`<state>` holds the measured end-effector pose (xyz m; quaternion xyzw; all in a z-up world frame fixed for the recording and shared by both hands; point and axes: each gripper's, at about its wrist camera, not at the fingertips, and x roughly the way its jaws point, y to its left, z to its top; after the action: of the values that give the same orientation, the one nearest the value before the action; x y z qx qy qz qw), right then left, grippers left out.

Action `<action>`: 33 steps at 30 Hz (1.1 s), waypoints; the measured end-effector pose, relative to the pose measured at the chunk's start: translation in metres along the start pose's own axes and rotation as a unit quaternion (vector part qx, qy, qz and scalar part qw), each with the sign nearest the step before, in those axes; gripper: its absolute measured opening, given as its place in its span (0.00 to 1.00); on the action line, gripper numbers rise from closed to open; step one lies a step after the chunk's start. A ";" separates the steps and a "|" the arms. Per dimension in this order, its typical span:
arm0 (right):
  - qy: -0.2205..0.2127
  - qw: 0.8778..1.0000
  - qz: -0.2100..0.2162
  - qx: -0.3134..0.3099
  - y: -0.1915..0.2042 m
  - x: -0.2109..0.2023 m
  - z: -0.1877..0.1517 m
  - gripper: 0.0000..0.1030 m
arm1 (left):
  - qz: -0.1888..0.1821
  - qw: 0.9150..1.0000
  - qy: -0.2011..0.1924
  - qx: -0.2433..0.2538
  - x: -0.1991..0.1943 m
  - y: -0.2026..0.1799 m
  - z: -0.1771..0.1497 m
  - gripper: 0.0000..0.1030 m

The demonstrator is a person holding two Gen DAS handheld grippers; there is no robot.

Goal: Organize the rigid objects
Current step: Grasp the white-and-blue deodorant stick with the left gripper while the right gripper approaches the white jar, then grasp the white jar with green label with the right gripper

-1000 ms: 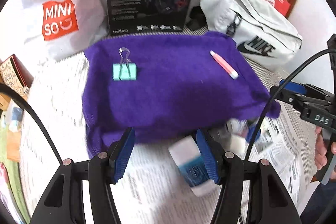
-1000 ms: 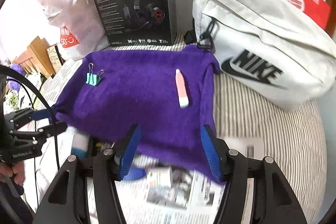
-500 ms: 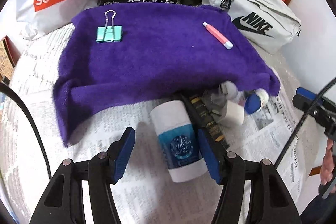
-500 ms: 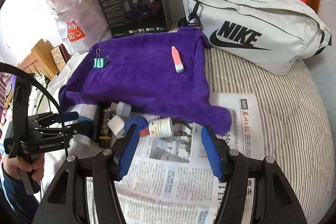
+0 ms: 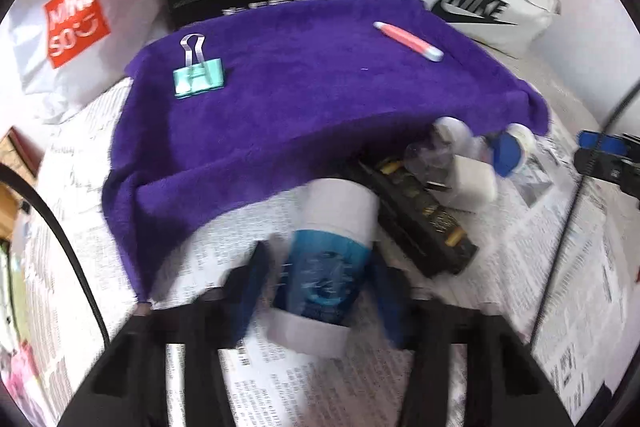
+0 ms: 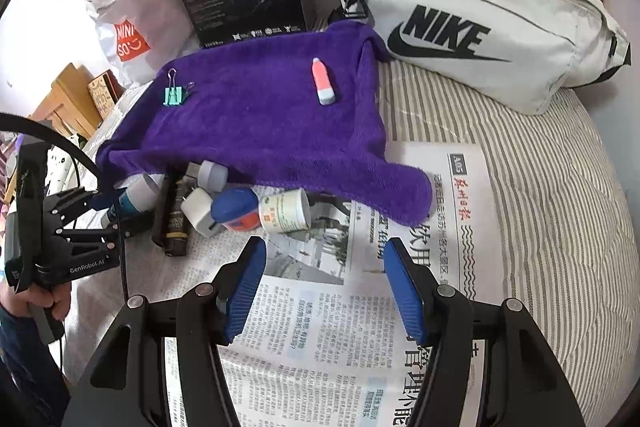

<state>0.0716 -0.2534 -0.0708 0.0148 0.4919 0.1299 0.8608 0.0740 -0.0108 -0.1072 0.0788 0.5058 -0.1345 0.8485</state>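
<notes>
Left claw (image 5: 320,283) has its fingers apart around the white cylindrical bottle with a blue label (image 5: 332,267), lying just in front of the purple towel (image 5: 304,99), so I'd centre it before squeezing; right claw (image 6: 325,283) hangs open, empty.

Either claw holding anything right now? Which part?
Right claw: open, empty, above the newspaper. Left claw: fingers straddle the blue-label end of the white tube; motion blur hides whether they're clamped.

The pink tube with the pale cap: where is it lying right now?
The pink tube lies flat on the purple towel, toward its far right side near the Nike bag, well right of the teal binder clip.
</notes>
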 end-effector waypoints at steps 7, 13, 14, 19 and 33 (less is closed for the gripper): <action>0.014 1.000 -0.003 0.002 -0.002 0.008 -0.005 0.59 | -0.009 1.000 -0.003 0.013 -0.002 -0.002 -0.002 0.37; 0.017 1.000 0.011 -0.005 0.005 0.016 -0.004 0.59 | -0.009 1.000 -0.004 -0.001 0.002 0.001 0.005 0.35; 0.015 1.000 0.015 -0.006 0.006 0.017 -0.004 0.59 | -0.011 1.000 -0.004 -0.007 0.002 0.003 0.004 0.35; 0.007 0.999 0.020 -0.023 0.018 0.031 0.003 0.59 | -0.003 1.000 -0.001 -0.017 -0.004 0.008 -0.004 0.35; -0.010 0.998 -0.013 -0.063 0.028 0.061 0.013 0.31 | -0.008 0.999 -0.005 -0.042 -0.009 0.015 -0.015 0.35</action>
<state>0.1065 -0.2101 -0.1115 -0.0446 0.4740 0.1498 0.8666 0.0617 0.0089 -0.1061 0.0382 0.5077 -0.1208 0.8522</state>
